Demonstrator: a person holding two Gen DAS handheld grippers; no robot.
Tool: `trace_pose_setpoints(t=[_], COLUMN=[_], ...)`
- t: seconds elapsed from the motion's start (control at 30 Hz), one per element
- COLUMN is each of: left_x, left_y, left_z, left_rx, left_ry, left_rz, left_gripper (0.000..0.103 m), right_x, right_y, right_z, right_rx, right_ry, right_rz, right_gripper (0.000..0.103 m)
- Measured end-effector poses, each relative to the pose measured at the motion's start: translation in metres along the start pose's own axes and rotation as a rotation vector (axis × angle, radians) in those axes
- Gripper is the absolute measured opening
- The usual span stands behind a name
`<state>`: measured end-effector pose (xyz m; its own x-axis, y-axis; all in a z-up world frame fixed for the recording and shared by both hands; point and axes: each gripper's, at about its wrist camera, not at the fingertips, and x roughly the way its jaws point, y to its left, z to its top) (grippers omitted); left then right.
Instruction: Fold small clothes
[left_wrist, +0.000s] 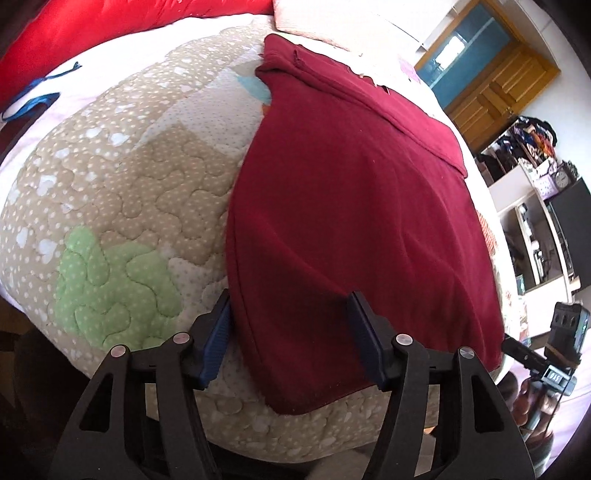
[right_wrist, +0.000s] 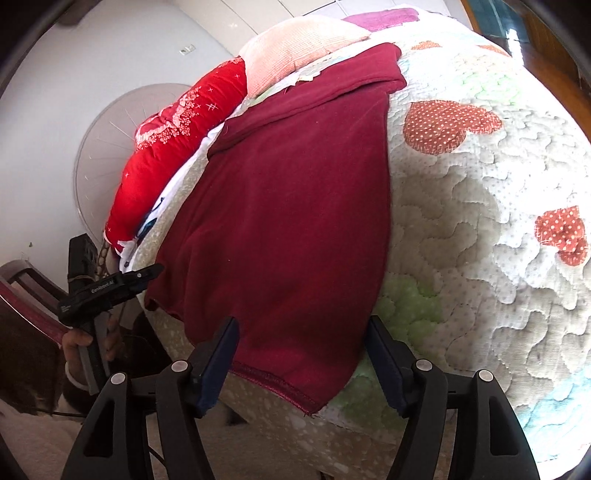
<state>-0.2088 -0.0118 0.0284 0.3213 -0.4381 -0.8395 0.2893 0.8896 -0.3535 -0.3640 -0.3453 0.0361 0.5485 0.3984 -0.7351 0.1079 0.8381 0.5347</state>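
A dark red garment (left_wrist: 347, 192) lies spread on a quilted bed cover (left_wrist: 122, 206), its far edge folded over. It also shows in the right wrist view (right_wrist: 288, 206). My left gripper (left_wrist: 290, 314) is open, its jaws astride the garment's near left corner. My right gripper (right_wrist: 303, 339) is open, its jaws astride the near right corner by the stitched hem (right_wrist: 273, 384). Neither pinches the cloth. The right gripper shows at the lower right of the left wrist view (left_wrist: 554, 358); the left gripper shows at the left of the right wrist view (right_wrist: 110, 288).
A red pillow (right_wrist: 166, 147) and a pink pillow (right_wrist: 295, 48) lie at the bed's head. A blue strap (left_wrist: 33, 99) lies on the cover at the far left. Shelves with a clock (left_wrist: 561, 177) and a wooden door (left_wrist: 495, 77) stand beyond the bed.
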Motion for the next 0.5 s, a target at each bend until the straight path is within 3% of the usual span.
trace_pose_setpoints(t=[0.23,0.4,0.43,0.47,0.5], left_x=[-0.0002,-0.0014,-0.0015,-0.0017,-0.0014], left_y=[0.0065,0.0057,0.0068,0.0083,0.01], left_z=[0.0031,-0.0007,-0.0013,-0.002,-0.0025], left_rx=[-0.038,-0.012,-0.013,-0.014,-0.013], left_ry=[0.018,0.001,-0.002,-0.003,0.003], left_rz=[-0.038,-0.04,-0.042,-0.044,-0.05], left_gripper=[0.06,0.06,0.054,0.038,0.03], right_x=[0.0029,0.0036,0.0027,0.0023,0.0023], right_y=[0.0014,-0.0027,-0.004,-0.0052,-0.0063], right_z=[0.0007,0.0002,-0.0001,-0.0014,-0.0018], right_rx=[0.015,0.043,0.045,0.049,0.052], right_ry=[0.006,-0.024,-0.034,-0.053,-0.064], right_rz=[0.031,0.077,0.079,0.071,0.059], right_gripper=[0.068,0.067,0.064,0.06,0.047])
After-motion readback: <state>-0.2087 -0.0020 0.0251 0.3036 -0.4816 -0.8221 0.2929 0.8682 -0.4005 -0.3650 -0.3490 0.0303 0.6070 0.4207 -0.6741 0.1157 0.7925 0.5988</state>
